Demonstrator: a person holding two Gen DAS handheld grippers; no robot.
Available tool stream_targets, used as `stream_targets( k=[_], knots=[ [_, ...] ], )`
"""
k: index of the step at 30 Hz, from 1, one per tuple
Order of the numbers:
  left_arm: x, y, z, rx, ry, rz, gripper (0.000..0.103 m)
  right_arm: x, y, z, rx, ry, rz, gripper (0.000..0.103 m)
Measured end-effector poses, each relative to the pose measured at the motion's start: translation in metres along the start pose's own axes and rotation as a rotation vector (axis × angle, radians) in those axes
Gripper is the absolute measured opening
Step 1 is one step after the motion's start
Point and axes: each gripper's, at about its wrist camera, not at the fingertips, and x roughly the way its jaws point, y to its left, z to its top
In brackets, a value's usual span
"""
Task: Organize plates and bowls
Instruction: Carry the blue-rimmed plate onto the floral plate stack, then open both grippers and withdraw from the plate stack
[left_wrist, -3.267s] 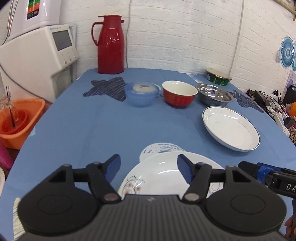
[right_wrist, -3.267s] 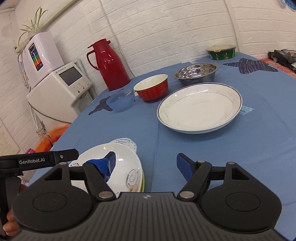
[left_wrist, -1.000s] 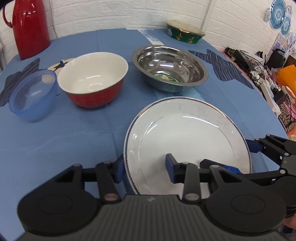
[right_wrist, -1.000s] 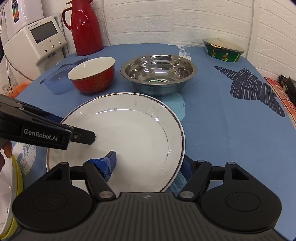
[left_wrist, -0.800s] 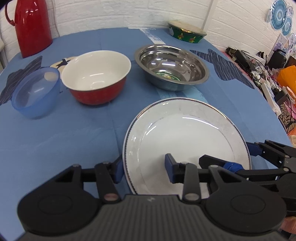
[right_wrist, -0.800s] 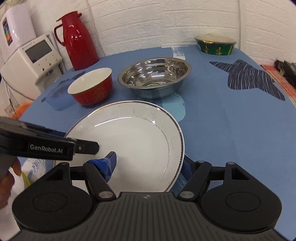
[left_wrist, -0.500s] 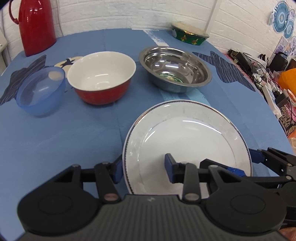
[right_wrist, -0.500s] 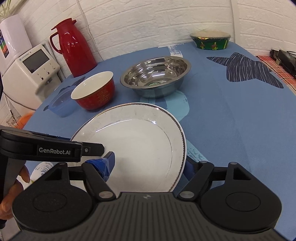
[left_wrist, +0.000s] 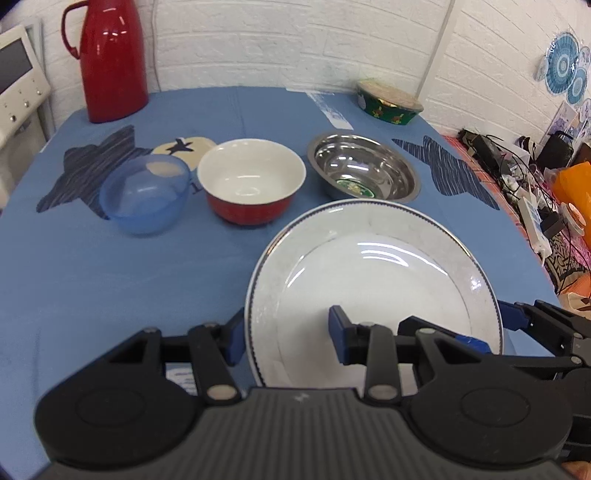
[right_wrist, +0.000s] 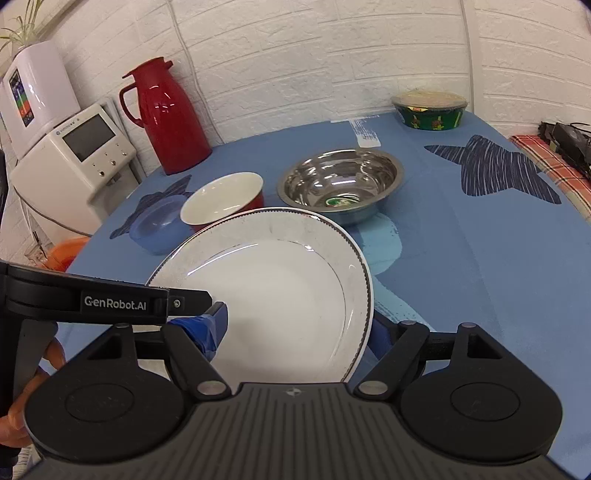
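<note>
Plate (left_wrist: 373, 266), white with a dark rim, is held above the blue table (left_wrist: 92, 273), clamped at opposite edges by left gripper (left_wrist: 286, 334) and right gripper (right_wrist: 295, 332); red bowl (left_wrist: 251, 181) and steel bowl (left_wrist: 364, 168) stand beyond.

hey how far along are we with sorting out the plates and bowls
Early on. In hand: both the left gripper and right gripper clamp opposite edges of the white plate, apparently lifted. Left: the blue bowl, red bowl and steel bowl sit separate, unstacked, on the table.
</note>
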Motion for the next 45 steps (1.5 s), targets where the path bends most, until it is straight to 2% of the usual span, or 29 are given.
stream_targets(
  k=[6, 11, 15, 20, 31, 33, 39, 45],
  knots=[
    [-0.053, 0.031, -0.042, -0.048, -0.014, 0.038, 0.035, -0.025, 0.044, -0.016, -0.036, -0.022, 0.046, 0.066],
    [-0.083, 0.055, -0.091, -0.08, -0.014, 0.086, 0.035, -0.034, 0.079, -0.047, -0.03, 0.009, 0.097, 0.067],
    [-0.092, 0.07, -0.122, -0.109, -0.01, 0.101, 0.035, -0.036, 0.1, -0.073, -0.026, 0.029, 0.12, 0.067],
    [-0.092, 0.081, -0.142, -0.135, -0.009, 0.093, 0.035, -0.034, 0.11, -0.093, -0.015, 0.052, 0.13, 0.067],
    [-0.087, 0.094, -0.155, -0.201, -0.057, -0.014, 0.042, -0.037, 0.113, -0.104, -0.037, -0.021, 0.106, 0.068],
    [-0.088, 0.096, -0.155, -0.211, -0.071, -0.026, 0.046, -0.037, 0.113, -0.105, -0.039, -0.025, 0.1, 0.068],
    [-0.109, 0.098, -0.154, -0.183, -0.172, -0.001, 0.055, -0.031, 0.103, -0.106, 0.013, 0.0, 0.121, 0.068],
    [-0.12, 0.103, -0.151, -0.185, -0.203, 0.001, 0.058, -0.029, 0.109, -0.106, -0.027, 0.001, 0.107, 0.068]
  ],
)
